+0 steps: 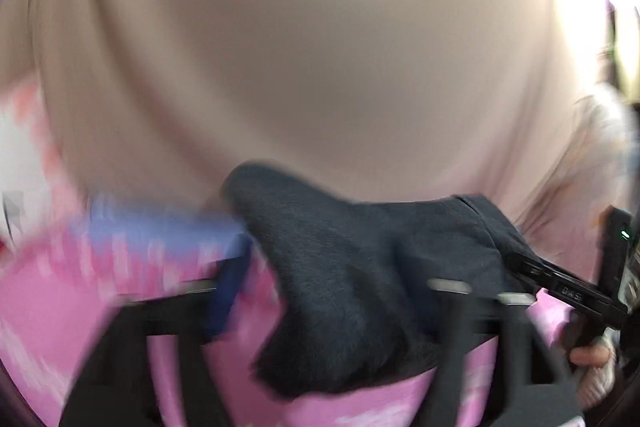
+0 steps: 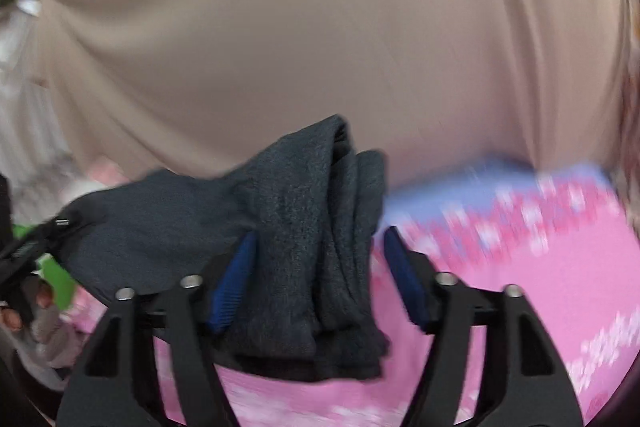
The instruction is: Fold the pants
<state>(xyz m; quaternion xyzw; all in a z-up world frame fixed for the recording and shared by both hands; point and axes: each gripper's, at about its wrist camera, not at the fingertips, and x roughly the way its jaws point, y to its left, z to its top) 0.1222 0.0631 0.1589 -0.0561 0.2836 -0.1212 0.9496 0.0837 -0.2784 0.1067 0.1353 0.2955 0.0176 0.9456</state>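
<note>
Pants (image 2: 304,259): soft, limp knit, bunched thick, light
Right gripper (image 2: 318,279): jaws apart, cloth between
Left gripper (image 1: 336,291): blurred, probably apart
Hold: folded edge

The pants (image 2: 312,267) are dark charcoal grey knit, bunched into several thick folded layers. They lie low and centre in both wrist views (image 1: 360,287), on pink patterned cloth, below a wide beige fabric.
</note>
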